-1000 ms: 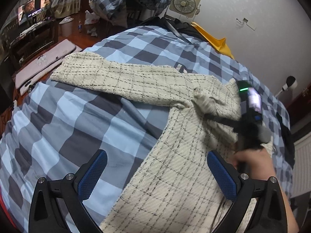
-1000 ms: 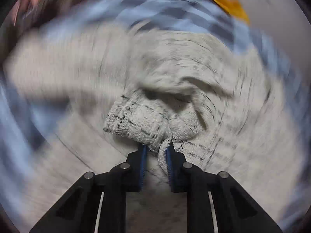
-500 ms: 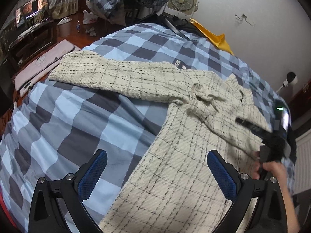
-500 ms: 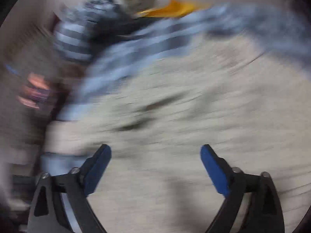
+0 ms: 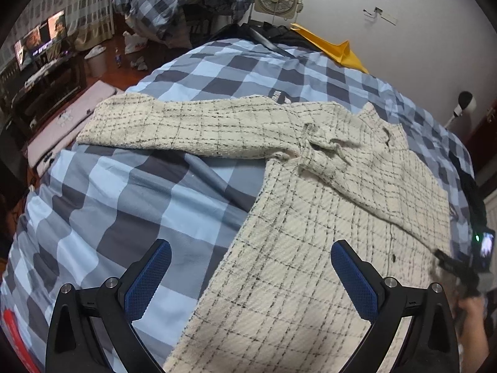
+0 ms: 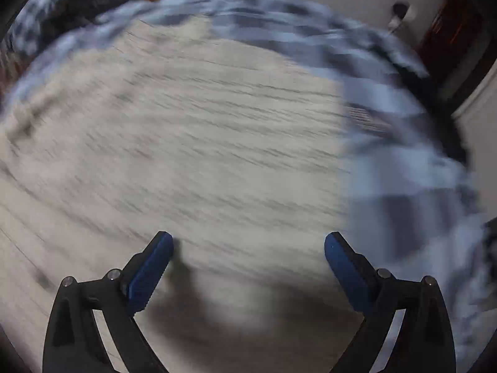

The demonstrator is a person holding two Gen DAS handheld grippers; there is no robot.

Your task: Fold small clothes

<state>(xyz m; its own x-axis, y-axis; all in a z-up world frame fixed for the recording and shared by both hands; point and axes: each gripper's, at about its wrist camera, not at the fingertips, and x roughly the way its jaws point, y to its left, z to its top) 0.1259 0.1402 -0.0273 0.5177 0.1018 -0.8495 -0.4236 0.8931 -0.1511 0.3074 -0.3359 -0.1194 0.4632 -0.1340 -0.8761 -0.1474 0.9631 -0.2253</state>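
We see a cream sweater (image 5: 326,248) with thin dark check lines lying flat on a bed cover (image 5: 149,192) with blue and grey squares. One sleeve (image 5: 192,127) of the sweater stretches out straight over the cover, away from the body of the sweater, toward the dark floor side of the room. The other sleeve (image 5: 382,183) is folded across the chest of the sweater and lies on top of it. Our left gripper (image 5: 250,275) hangs above the near edge of the sweater with its blue pads wide apart, one pad over the cover and one over the sweater, and nothing sits between them. Our right gripper (image 6: 248,264) is over the sweater too. Its jaws have just been opening, its pads now stand wide apart, and nothing is between them. That view is very blurry, so we can only make out the cream cloth (image 6: 202,140) below it and the blue cover past it. Beyond the sweater, at the far end of the bed, we see a yellow thing (image 5: 335,52) by the white wall and a small fan (image 5: 276,0).
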